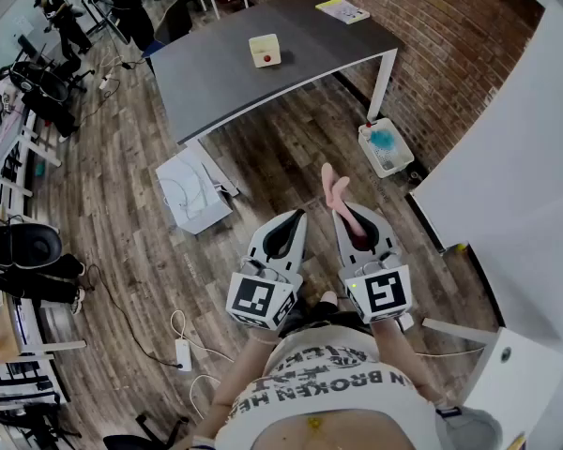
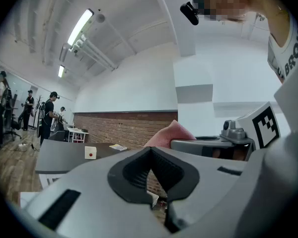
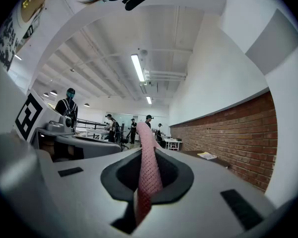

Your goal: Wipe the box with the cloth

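The right tool [image 1: 347, 218] is clamped on a pink cloth [image 1: 335, 187] that sticks out past its tips. The left tool [image 1: 293, 218] just beside it is closed with nothing between its jaws. Both hang over the wooden floor [image 1: 263, 172], well apart from the small cream box [image 1: 265, 50] on the grey desk [image 1: 216, 82] ahead.

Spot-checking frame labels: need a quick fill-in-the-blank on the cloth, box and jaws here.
1. The right gripper has its jaws shut on a cloth coloured ____.
2. The left gripper has its jaws shut on ____.
3. The grey table carries a cream box with a ____ dot.
Missing words: pink; nothing; red.
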Demonstrator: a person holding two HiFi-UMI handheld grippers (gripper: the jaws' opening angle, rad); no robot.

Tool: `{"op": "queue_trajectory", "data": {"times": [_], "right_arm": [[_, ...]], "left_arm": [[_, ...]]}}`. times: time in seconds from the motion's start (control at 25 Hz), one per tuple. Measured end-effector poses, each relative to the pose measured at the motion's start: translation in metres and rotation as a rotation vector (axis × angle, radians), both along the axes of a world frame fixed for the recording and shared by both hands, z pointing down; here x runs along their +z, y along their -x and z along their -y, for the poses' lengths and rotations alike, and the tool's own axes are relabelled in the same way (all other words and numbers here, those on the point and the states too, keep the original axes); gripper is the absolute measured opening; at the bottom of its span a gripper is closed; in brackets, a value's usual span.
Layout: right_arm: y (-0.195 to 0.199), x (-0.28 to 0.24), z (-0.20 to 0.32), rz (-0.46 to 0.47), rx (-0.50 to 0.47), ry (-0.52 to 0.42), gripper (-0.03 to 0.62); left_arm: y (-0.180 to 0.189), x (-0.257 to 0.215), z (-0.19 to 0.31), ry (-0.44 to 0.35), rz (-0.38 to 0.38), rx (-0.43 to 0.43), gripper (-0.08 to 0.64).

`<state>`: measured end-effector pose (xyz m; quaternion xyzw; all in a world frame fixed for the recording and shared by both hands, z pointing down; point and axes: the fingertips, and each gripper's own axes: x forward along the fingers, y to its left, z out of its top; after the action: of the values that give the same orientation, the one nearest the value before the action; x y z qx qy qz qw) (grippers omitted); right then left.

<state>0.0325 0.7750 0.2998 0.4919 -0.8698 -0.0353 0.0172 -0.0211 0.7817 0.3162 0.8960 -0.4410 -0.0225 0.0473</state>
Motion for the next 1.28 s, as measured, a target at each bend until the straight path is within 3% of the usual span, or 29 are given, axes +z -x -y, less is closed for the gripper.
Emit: {"op": "queue_trajectory", "data": {"times": [0.2, 0.4, 0.6, 1.0, 1.28], "right_arm": [[-0.017, -0.003, 0.004, 0.022, 0.005, -0.019, 0.017], [-0.024, 0.003, 0.010, -0.022, -0.044, -0.005, 0.017], [-0.014, 0.003, 0.040, -0.014, -0.064, 0.009, 0.017], [0.034, 0.012, 0.157, -0.021, -0.047, 0.006, 0.017], [0.068, 0.015, 0.230, 0.001, -0.018, 0.000, 0.017]], "left_arm": [[-0.010, 0.001, 0.002, -0.007, -0.025, 0.020, -0.003], [-0.011, 0.005, 0.006, 0.019, -0.065, 0.011, -0.003], [-0.002, 0.006, 0.032, 0.012, -0.044, -0.002, -0.003], [0.033, 0.016, 0.152, 0.022, -0.074, 0.037, -0.003], [0.064, 0.019, 0.230, 0.033, -0.057, 0.063, -0.003]]}}
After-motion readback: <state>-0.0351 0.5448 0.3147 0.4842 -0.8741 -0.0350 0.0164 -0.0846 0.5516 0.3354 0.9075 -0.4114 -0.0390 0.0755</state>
